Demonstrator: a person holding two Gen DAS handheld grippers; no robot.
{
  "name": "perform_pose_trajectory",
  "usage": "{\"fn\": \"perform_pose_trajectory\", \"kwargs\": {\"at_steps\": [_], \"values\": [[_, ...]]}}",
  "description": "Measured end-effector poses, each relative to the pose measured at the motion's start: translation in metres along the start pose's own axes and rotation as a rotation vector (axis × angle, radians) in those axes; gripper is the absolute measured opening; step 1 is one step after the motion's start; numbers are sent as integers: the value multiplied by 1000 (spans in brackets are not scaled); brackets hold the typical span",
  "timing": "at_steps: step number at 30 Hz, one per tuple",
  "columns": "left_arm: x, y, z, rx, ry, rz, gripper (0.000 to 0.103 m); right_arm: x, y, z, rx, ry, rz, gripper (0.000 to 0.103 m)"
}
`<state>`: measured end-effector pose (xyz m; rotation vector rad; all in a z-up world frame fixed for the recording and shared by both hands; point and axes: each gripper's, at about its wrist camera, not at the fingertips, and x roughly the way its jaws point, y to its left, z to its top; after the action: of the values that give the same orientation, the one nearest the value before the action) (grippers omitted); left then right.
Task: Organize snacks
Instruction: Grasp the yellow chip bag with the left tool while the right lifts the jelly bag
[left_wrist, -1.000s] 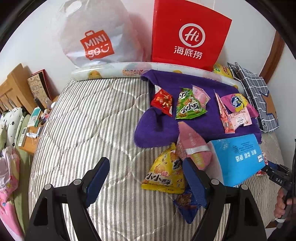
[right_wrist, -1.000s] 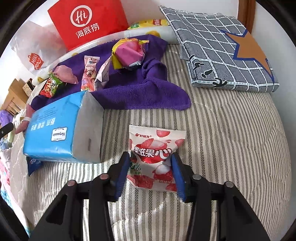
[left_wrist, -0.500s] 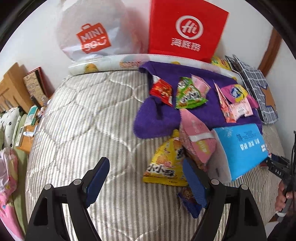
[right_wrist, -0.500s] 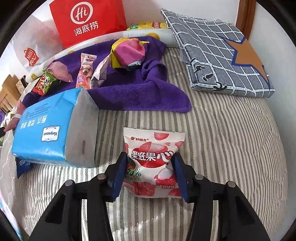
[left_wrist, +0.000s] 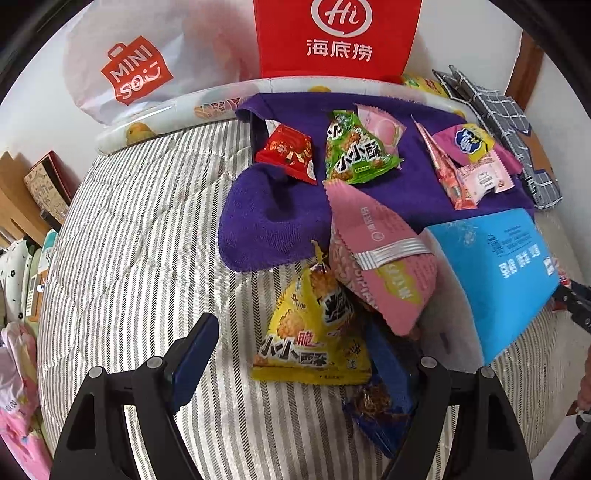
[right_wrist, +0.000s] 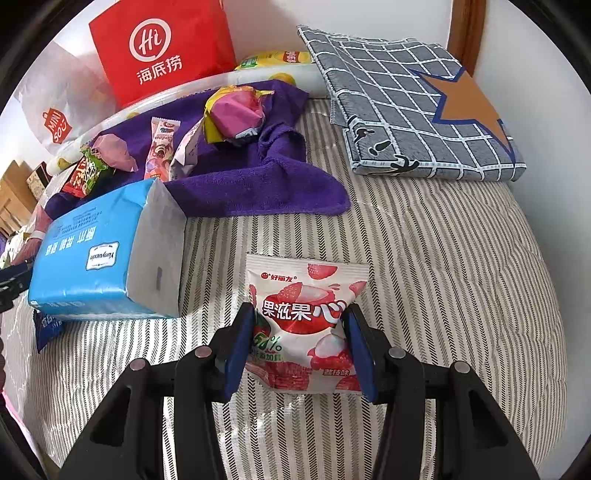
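My right gripper (right_wrist: 301, 332) is shut on a white and red lychee snack bag (right_wrist: 306, 314), held just above the striped bed. My left gripper (left_wrist: 295, 350) is open, its fingers on either side of a yellow triangular snack bag (left_wrist: 314, 332). A pink snack bag (left_wrist: 376, 254) leans over the yellow one, and a dark blue snack bag (left_wrist: 380, 413) lies under the right finger. On the purple towel (left_wrist: 273, 218) lie a red packet (left_wrist: 288, 151), a green bag (left_wrist: 354, 155) and several pink packets (left_wrist: 476, 173).
A blue tissue pack (left_wrist: 498, 273) (right_wrist: 99, 254) lies between the two grippers. A red Hi paper bag (left_wrist: 336, 37) and a white Miniso bag (left_wrist: 136, 74) stand against the wall. A folded grey checked blanket (right_wrist: 413, 107) lies at the far right. Wooden furniture (left_wrist: 18, 206) stands left of the bed.
My left gripper has moved forward and lower toward the yellow bag, which now sits between its fingers. The right gripper has held the lychee bag and shifted slightly.
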<state>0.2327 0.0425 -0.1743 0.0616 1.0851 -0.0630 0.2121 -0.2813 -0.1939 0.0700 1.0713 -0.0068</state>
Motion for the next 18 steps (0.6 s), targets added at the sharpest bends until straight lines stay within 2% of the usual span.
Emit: {"fn": "perform_pose_trajectory", "kwargs": {"at_steps": [4,5,7,9,18], "values": [[5,-1,1,1,6,-5,78,-5,-1,1,0,-7,-5,49],[7,-1,2,2,8,-9,75,-5,-1,1,0,-8,-6,49],[9,-1,2,1,12,-35,66,-7,-1,0,-3,-10,-9,49],[10,-1,2,-5,21,-71,52,-8,0,1,-3,-10,-11,49],[-6,10,-3,-29,2,-69,48,-24,6,-4,-5,-35,-3,49]]}}
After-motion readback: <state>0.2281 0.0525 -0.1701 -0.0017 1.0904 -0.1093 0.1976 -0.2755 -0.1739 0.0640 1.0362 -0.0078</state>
